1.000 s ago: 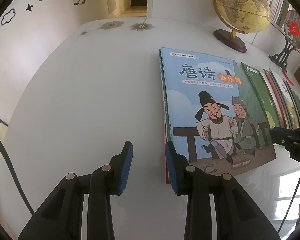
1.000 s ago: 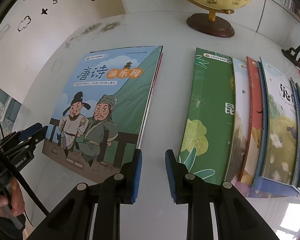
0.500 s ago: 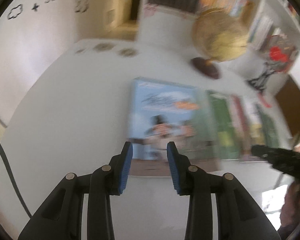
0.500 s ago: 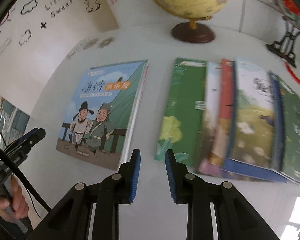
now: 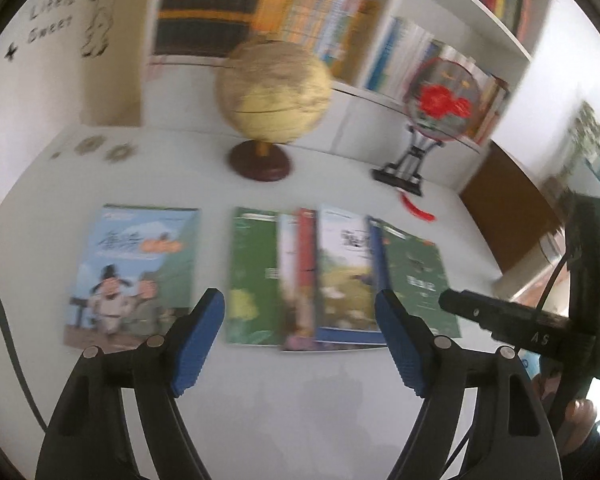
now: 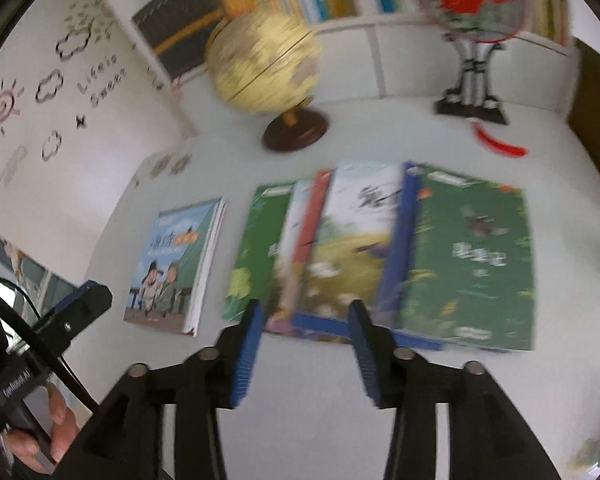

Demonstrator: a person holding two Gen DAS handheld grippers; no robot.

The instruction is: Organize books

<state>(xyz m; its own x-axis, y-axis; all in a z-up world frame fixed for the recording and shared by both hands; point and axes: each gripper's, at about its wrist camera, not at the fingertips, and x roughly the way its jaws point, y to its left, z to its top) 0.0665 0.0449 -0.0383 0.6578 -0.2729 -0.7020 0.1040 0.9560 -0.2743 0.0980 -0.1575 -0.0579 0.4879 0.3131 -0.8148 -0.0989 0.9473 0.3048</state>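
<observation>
Blue-cover book stack point(image 5: 134, 272) lay flat at table's point(image 5: 300, 408) left. Fanned row of books point(image 5: 340, 276) lay beside it, apart. Left gripper point(image 5: 300, 340) and right gripper point(image 6: 302, 354) both just spread, empty, above table.
</observation>
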